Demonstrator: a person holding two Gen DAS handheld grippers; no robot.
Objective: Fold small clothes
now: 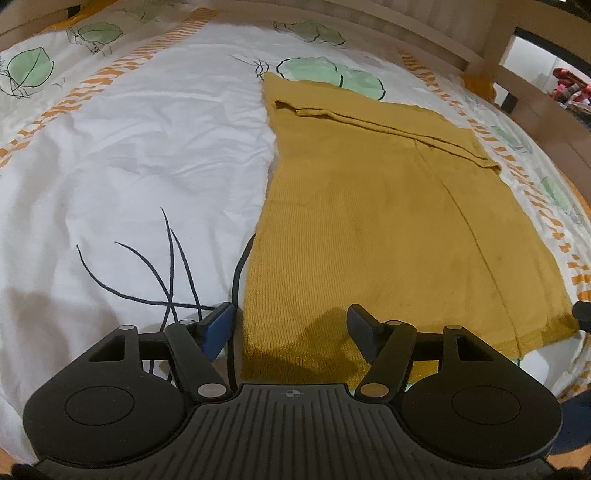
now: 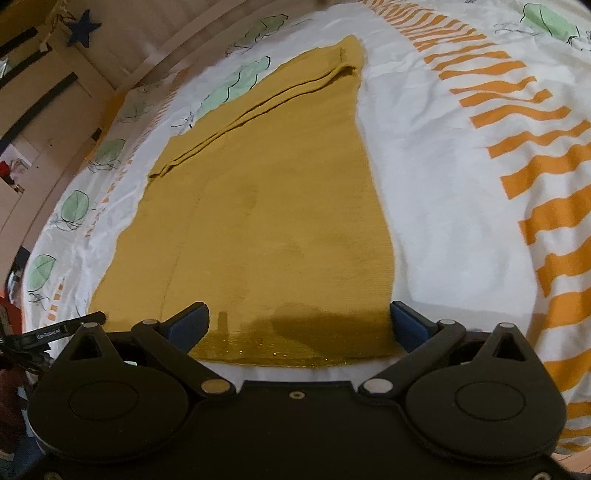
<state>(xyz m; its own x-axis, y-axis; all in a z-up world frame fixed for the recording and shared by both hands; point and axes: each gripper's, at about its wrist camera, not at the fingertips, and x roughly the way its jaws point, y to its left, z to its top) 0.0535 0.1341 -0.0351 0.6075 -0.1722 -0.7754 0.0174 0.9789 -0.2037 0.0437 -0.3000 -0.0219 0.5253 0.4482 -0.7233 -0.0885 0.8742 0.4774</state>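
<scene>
A mustard-yellow knitted garment [image 1: 369, 221] lies flat on the bed, with a folded band across its far end. My left gripper [image 1: 291, 328] is open just above the garment's near left corner. One blue-padded finger [image 1: 219, 326] is over the white cover and the other finger [image 1: 360, 325] is over the knit. In the right wrist view the same garment [image 2: 266, 206] stretches away from my right gripper [image 2: 301, 325]. That gripper is open wide, its fingers straddling the near hem without pressing on it. A black part of the left gripper [image 2: 62, 328] shows at the left edge.
The bed cover [image 1: 129, 147] is white with green leaves, dark line drawings and orange stripes [image 2: 546, 177]. A wooden bed rail [image 1: 480, 33] runs behind the bed, with furniture beyond it. A dark star [image 2: 83, 27] hangs on the wall at the left.
</scene>
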